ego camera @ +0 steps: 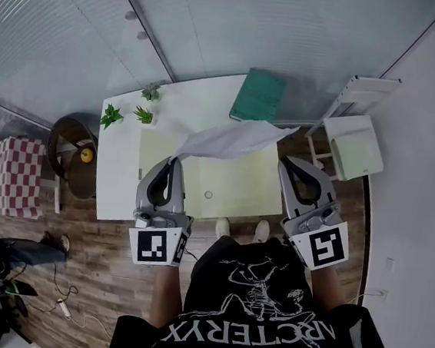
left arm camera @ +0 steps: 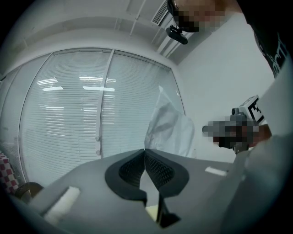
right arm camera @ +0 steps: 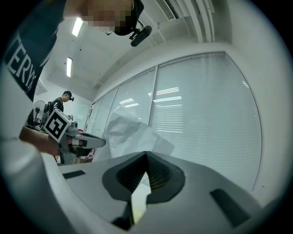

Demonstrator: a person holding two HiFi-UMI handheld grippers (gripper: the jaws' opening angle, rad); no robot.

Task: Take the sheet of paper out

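- Sheet of paper (ego camera: 229, 141): one corner is clamped in the left claw (ego camera: 176, 159), and the rest hangs in the air above the worktop (ego camera: 116, 182), stretching toward the upper right of the head view.
- In the left gripper view the left claw (left arm camera: 145, 151) has its jaws pressed together at the tips, and the crumpled white sheet (left arm camera: 169, 125) rises straight out of that seam.
- The right claw (ego camera: 283, 162) sits right of centre in the head view, its tip just below the sheet's free end; I cannot tell whether they touch.
- In the right gripper view the right claw (right arm camera: 146, 154) has its jaws closed tip to tip with nothing seen between them. The paper (right arm camera: 132, 132) shows beyond them, left of centre.
- Each claw carries a marker cube (ego camera: 156, 245) near the person's hand; the other cube (ego camera: 322, 247) is at lower right.
- A pale yellow mat (ego camera: 240, 183) lies on the white worktop under the sheet.
- A green book (ego camera: 258, 95) lies at the worktop's far edge, top centre.
- Three small potted plants (ego camera: 112, 114) stand at the worktop's upper left corner.
- A white chair (ego camera: 352, 145) stands to the right of the worktop.
- At far left are a round brown table (ego camera: 69, 154) and a red checked cloth (ego camera: 12, 175).
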